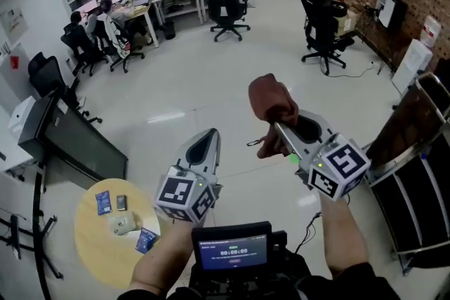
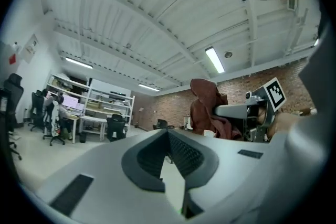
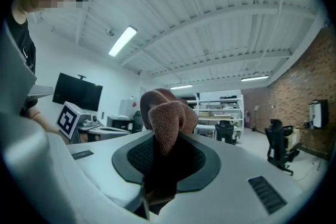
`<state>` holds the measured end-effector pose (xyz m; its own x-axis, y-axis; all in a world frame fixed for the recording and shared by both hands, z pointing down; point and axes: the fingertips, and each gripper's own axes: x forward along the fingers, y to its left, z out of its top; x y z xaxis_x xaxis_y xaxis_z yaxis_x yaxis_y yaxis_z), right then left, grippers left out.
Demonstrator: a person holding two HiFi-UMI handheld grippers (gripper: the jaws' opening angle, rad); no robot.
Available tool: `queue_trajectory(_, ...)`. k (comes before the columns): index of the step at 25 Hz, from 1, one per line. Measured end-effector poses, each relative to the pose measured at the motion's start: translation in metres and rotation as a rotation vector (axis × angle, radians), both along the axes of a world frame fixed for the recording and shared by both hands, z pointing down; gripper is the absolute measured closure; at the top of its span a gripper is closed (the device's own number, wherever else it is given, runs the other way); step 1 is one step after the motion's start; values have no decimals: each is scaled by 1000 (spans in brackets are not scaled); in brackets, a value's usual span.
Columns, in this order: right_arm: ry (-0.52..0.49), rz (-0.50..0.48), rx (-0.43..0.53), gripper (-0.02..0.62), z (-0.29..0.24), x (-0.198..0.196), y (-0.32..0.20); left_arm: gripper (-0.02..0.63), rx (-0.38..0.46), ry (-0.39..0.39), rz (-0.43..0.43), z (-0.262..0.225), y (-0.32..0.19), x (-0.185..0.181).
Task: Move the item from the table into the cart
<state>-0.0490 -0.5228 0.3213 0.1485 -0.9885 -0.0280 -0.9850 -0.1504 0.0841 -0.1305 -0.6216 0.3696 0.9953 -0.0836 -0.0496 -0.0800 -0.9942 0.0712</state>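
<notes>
A small screen (image 1: 232, 253) is glowing nearest. The right gripper (image 1: 276, 124) is squeezing the cloth (image 1: 271, 98) in the air, off the table (image 1: 91, 249) at 8 o'clock. The left gripper (image 1: 209, 135) is hanging shut, empty. The cart (image 1: 422, 175) at 3 o'clock is waiting.

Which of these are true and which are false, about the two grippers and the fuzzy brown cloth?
1. The right gripper is shut on the fuzzy brown cloth. True.
2. The left gripper holds a cloth too. False: its jaws are together with nothing between them.
3. The cloth lies inside the dark metal-framed cart. False: it is held up in the air, apart from the cart.
4. Some blue packets lie on the round yellow table. True.
</notes>
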Motion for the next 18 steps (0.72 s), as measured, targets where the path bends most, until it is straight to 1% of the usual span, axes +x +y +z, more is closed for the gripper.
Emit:
queue_trajectory(2,-5,93,16,537,-11,76,52,605,13,-4,91,-13,43,82)
queue_trajectory(4,-8,194,26,537,-18,144,95,605,6,-4,186,-23,77,158)
queue_trajectory(6,-5,300,31,537,-19,204,132,605,5,-6,290,-27,106,229)
queue_trajectory(9,3,435,35,537,-21,286,178,605,44,-7,430,-30,145,330)
queue_trajectory(12,-1,587,48,537,-21,354,211,605,61,-8,573,-26,169,414)
queue_trajectory(14,8,697,48,537,-20,397,237,605,70,6,665,-25,189,469)
queue_trajectory(16,15,807,44,537,-20,435,272,605,75,27,737,-27,217,521)
queue_trajectory(18,16,909,37,537,-23,464,312,605,65,27,818,-27,253,565)
